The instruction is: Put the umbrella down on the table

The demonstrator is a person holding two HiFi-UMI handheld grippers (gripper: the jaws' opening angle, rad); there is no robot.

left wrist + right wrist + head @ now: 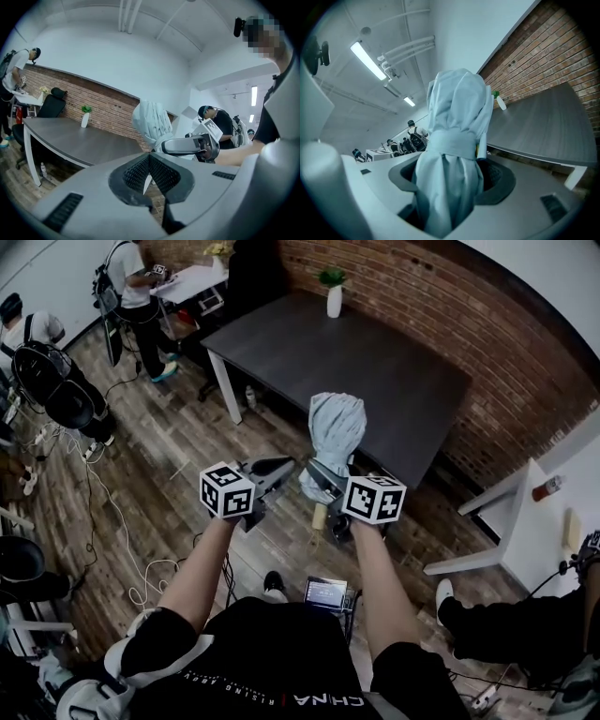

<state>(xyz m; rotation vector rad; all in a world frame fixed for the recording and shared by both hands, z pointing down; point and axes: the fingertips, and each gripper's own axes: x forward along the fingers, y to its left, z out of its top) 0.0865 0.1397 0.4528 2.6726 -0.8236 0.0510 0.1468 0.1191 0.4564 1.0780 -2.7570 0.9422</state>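
A long dark tabletop (356,362) stands against a brick wall (422,296), bare but for a small white vase (334,298) with a green plant at its far end. Apparently just short of its near edge, above the wooden floor (169,456), a folded pale-blue umbrella (336,427) is held upright. A strap is wrapped round its bundled canopy, and the right tool (325,482) clamps it on its lower part. The left tool (274,474) hovers just beside it, jaws together on nothing. With the umbrella not yet on the surface, the step in hand looks like the carry to the table. The next move likely calls for bringing the bundle forward over the open surface and tipping it from upright toward level. It would then be lowered until it lies flat, well apart from the vase, before the right jaws part.
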